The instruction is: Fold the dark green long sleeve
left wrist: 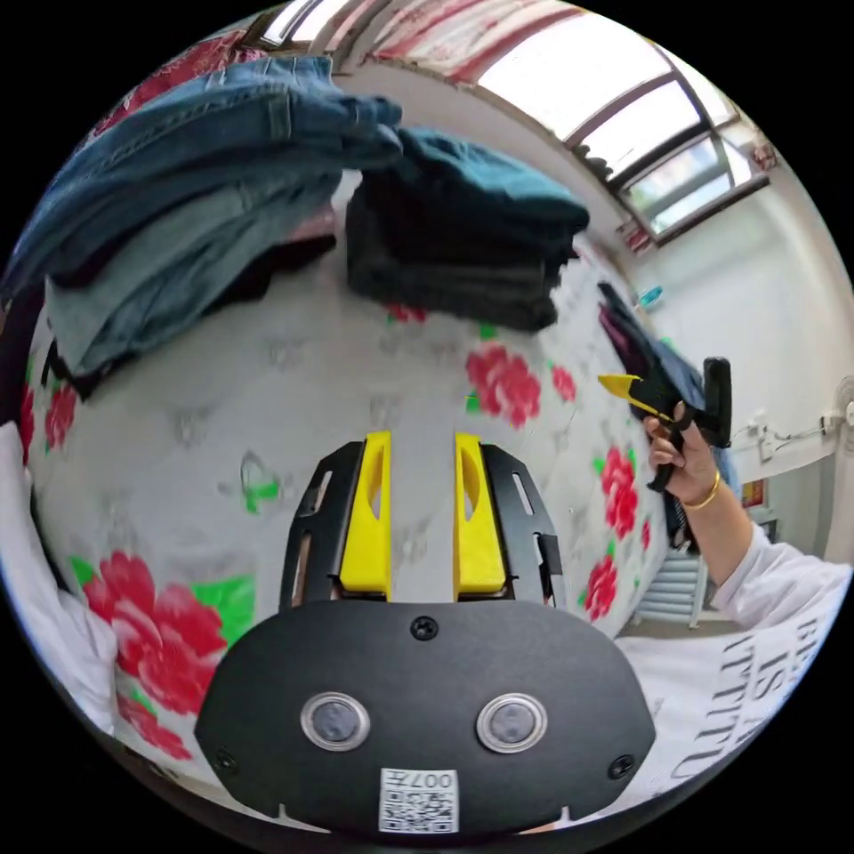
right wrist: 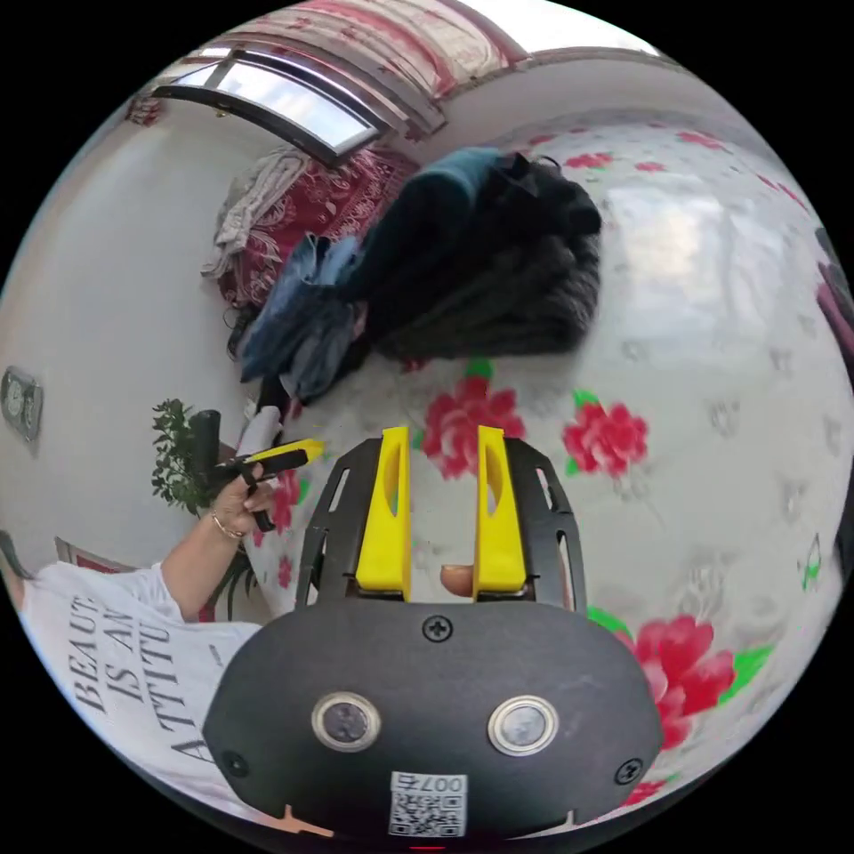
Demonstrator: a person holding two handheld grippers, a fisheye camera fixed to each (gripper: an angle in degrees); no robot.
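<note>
Left yellow-jawed gripper (left wrist: pixel 423 445): jaws parted by a narrow gap, holding nothing, above the white bedsheet with red flowers (left wrist: pixel 267 391). Right yellow-jawed gripper (right wrist: pixel 442 440): same state. The folded dark green long-sleeve garment (left wrist: pixel 480 191) lies atop a dark clothes stack (left wrist: pixel 445 276), beside folded blue jeans (left wrist: pixel 196 160)

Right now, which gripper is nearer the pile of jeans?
Left. The left gripper has the jeans pile close ahead; for the right gripper, the dark folded stack sits in between.
</note>
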